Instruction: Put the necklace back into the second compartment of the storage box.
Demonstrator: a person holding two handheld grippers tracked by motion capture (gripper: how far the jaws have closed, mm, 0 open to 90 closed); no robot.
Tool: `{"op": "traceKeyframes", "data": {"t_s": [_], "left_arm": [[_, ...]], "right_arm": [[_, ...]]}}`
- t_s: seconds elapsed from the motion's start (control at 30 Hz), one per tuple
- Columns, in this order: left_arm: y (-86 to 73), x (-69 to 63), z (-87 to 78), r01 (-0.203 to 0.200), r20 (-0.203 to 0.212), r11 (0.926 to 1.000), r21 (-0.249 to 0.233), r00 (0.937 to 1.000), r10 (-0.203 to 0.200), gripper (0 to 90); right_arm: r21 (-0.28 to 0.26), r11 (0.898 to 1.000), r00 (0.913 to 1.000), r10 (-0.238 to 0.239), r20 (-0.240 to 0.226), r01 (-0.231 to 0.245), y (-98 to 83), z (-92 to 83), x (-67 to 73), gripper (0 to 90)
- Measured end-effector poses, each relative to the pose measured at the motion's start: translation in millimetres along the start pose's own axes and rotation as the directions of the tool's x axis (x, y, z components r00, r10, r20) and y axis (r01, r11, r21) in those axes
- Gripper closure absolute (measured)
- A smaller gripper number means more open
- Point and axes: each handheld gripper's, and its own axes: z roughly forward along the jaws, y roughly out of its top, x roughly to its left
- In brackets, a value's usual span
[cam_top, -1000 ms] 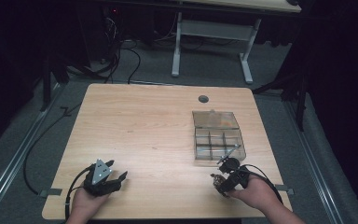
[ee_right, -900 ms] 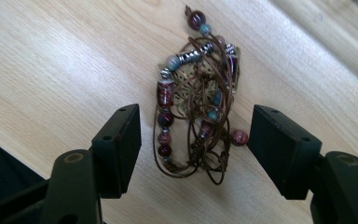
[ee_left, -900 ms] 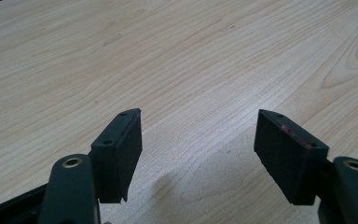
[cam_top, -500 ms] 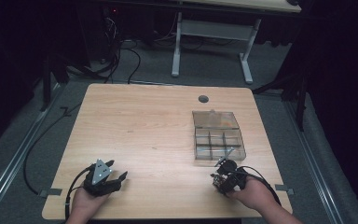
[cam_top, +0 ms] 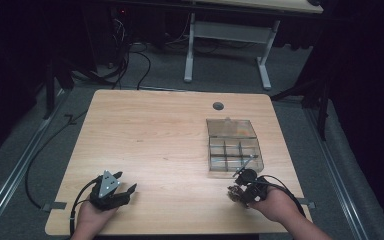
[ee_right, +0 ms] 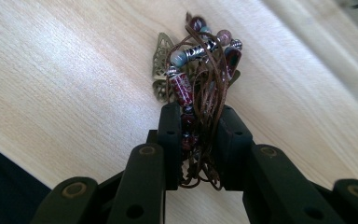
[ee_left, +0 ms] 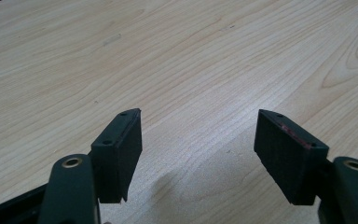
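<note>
So the right tongs (ee_right: 196, 122) are clamped tight on a bunched-up beaded bracelet (ee_right: 200, 60), brown cord with red and silver beads plus a brassy filigree charm, held just above the worktop (cam_top: 160, 130) near its front edge. The clear compartment box (cam_top: 232, 147) sits just beyond, lid looks open I think, hard to tell from the high view. My guess is the bracelet is headed into one of those cells, so the next move needs a short carry forward and a clean release. Left tongs (ee_left: 198, 154) are spread wide, holding nothing, parked at the front left. Compared with a second ago, the right hand has slid back toward the person a bit; the left hasn't budged.
</note>
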Motion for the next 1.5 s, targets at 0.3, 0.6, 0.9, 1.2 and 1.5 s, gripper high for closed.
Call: {"op": "traceKeyframes", "data": {"t_s": [0.3,0.6,0.9,1.2,1.5], "left_arm": [[0.0,0.1,0.1,0.002,0.002,1.0,0.0,1.0,-0.002,32.6],[0.0,0.2,0.1,0.003,0.002,1.0,0.0,1.0,-0.003,32.7],[0.0,0.3,0.1,0.004,0.003,1.0,0.0,1.0,-0.004,32.6],[0.0,0.2,0.1,0.003,0.003,1.0,0.0,1.0,-0.003,32.6],[-0.1,0.4,-0.1,0.005,0.004,1.0,-0.002,1.0,-0.004,32.6]], "right_arm": [[-0.013,0.999,0.9996,0.029,-0.006,-0.029,-0.3,-16.5,-10.3,74.9],[-0.029,0.999,0.9992,0.04,-0.007,-0.04,3.6,-31.5,-16.3,74.9],[-0.041,0.999,0.9996,0.03,-0.005,-0.03,11.0,-48.2,-26.1,74.9],[-0.066,0.997,0.9987,0.049,0.012,-0.048,26.4,-69.8,-38.3,74.9],[-0.065,0.996,0.9979,0.06,0.027,-0.058,52.1,-73.2,-54.5,74.9]]}}
